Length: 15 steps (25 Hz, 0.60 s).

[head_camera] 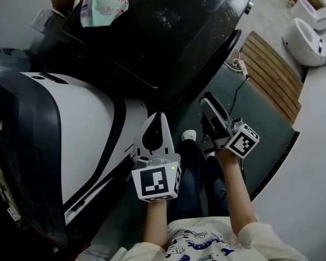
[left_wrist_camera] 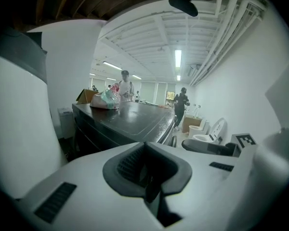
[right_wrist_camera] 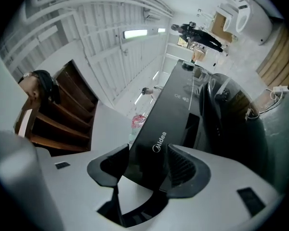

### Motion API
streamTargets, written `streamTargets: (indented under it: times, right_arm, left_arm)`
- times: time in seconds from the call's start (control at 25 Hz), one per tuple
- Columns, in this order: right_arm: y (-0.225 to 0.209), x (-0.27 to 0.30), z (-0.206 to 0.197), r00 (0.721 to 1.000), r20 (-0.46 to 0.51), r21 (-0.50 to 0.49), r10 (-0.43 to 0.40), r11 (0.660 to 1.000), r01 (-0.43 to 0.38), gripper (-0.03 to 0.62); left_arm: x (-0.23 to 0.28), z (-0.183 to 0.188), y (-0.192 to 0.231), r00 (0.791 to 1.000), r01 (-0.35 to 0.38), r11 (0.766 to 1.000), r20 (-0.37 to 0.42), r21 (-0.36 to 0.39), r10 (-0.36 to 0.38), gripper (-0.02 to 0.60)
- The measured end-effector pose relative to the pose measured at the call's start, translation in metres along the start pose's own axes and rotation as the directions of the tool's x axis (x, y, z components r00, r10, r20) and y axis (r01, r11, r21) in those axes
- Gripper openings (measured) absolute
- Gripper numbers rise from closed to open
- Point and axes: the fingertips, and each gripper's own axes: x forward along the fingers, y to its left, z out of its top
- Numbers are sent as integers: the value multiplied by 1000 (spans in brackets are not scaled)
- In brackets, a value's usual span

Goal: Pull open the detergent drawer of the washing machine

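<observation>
A black front-loading washing machine (head_camera: 168, 31) stands ahead of me, with its top and round door (right_wrist_camera: 219, 100) in view. The glossy drawer panel with its brand name (right_wrist_camera: 160, 141) is at the upper corner of its front; it looks flush with the front. My right gripper (head_camera: 209, 105) hangs in front of the machine, rolled on its side, and is open. That panel shows in the gap between the right gripper's jaws (right_wrist_camera: 144, 165), apart from them. My left gripper (head_camera: 156, 118) is lower and to the left, its tips together, holding nothing (left_wrist_camera: 145, 153).
A white and black appliance (head_camera: 87, 129) fills the left side close to my left gripper. A printed plastic bag (head_camera: 103, 1) lies on the washer's top. A wooden slat platform (head_camera: 271, 69), a cable with a plug strip (head_camera: 240, 67) and white toilets (head_camera: 307, 34) are at the right.
</observation>
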Motion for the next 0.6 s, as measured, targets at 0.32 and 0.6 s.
streamTargets:
  times: [0.32,0.6]
  right_arm:
    - [-24,16,-12,999,0,89,53,995,-53,253]
    - [-40,27,-18,997,2,138,83,987,-82,258]
  left_arm:
    - [12,-21,-2,999,15,1000,-28,-23,-15,14]
    - [15,-36,-3,998,23,999,-51,-31,-24,14]
